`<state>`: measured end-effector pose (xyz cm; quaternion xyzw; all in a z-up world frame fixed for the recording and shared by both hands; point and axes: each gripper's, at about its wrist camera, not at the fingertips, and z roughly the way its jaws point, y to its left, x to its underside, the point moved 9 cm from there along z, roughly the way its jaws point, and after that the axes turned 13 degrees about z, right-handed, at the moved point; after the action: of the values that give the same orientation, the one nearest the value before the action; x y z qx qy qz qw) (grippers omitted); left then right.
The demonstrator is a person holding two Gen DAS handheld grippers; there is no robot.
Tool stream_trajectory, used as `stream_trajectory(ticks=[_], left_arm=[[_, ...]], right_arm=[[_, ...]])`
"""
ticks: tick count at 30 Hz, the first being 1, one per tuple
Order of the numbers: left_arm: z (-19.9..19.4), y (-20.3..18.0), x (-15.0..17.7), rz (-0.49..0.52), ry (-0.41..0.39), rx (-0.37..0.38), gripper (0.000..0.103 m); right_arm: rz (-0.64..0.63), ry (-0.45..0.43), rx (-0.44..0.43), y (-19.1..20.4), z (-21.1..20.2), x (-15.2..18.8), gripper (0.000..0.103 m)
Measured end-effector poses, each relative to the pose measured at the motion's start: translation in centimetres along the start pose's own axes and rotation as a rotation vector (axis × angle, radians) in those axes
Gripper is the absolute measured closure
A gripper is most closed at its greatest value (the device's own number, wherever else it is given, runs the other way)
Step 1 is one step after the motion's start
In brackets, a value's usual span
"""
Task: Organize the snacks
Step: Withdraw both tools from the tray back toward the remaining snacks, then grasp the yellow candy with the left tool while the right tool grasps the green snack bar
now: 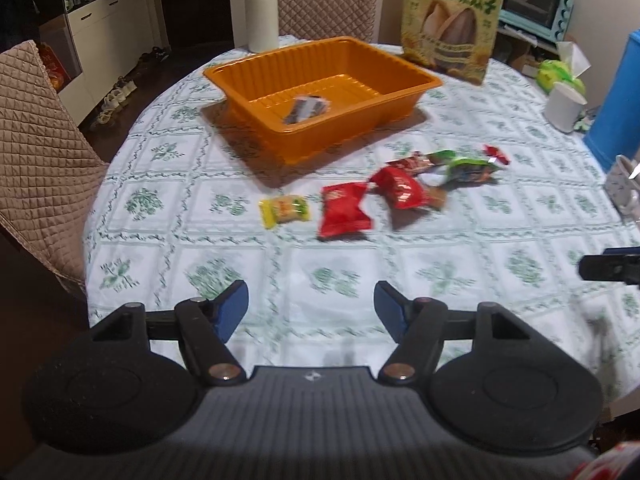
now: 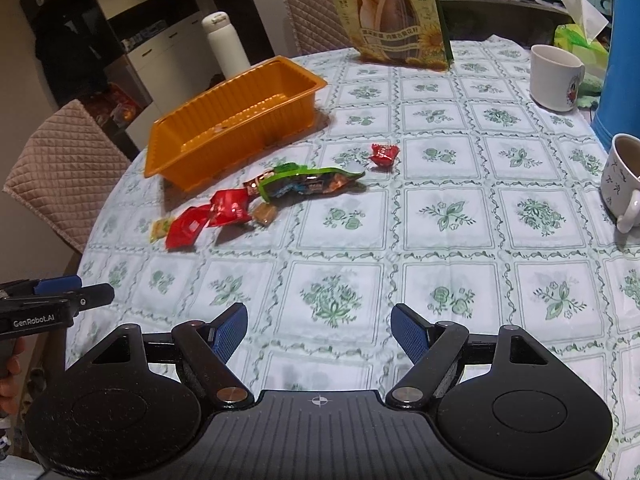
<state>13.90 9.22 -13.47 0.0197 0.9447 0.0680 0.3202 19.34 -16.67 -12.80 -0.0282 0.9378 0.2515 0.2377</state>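
Observation:
An orange plastic tray (image 1: 240, 80) (image 2: 168, 148) stands on the round table with one dark silver packet (image 1: 306, 109) lying in it. In front of it lie several loose snacks: a small yellow packet (image 1: 284, 210) (image 2: 160, 229), two red packets (image 1: 344, 210) (image 2: 188, 230), a green packet (image 1: 468, 168) (image 2: 308, 178) and a small red candy (image 1: 496, 155) (image 2: 384, 155). My left gripper (image 1: 311, 312) hovers open over bare cloth, short of the snacks. Over the near tablecloth my right gripper (image 2: 318, 336) stands open too, nothing between its fingers.
A big sunflower-seed bag (image 1: 448, 28) (image 2: 392, 16) and a white bottle (image 1: 262, 8) (image 2: 224, 46) stand at the back. Two mugs (image 2: 556, 78) (image 2: 622, 180) and a blue container (image 1: 616, 108) sit at the right. Quilted chairs (image 1: 36, 152) ring the table.

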Motion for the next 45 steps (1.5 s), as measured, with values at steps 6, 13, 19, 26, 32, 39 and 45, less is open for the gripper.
stream_trajectory(ticks=[6,13,19,26,32,39,45], left_arm=[[3.2,2.2,-1.0,0.046,0.012,-0.013,0.041],[7.1,3.5,-2.5,0.111,0.025,-0.01,0.042],[9.6,4.2,-3.3,0.149,0.037,-0.002,0.045],[11.2,4.4,-3.9,0.163,0.038,0.018,0.051],[11.7,4.4,-4.6,0.175,0.024,0.039,0.055],[12.1,3.6,-5.3,0.172,0.013,0.106,0.08],[12.1,3.6,-5.3,0.144,0.015,0.107,0.083]], right_arm=[[0.024,0.013,0.028,-0.4,2.0,-1.3,0.025],[0.042,0.023,0.055,-0.7,3.5,-2.6,0.025],[0.052,0.031,0.073,-0.8,4.4,-3.4,0.025],[0.069,0.039,0.084,-0.9,5.4,-4.3,0.025],[0.076,0.033,0.093,-0.7,6.0,-5.0,0.025],[0.081,0.029,0.112,-0.9,6.5,-5.3,0.025],[0.1,0.026,0.113,-1.1,6.6,-5.6,0.025]])
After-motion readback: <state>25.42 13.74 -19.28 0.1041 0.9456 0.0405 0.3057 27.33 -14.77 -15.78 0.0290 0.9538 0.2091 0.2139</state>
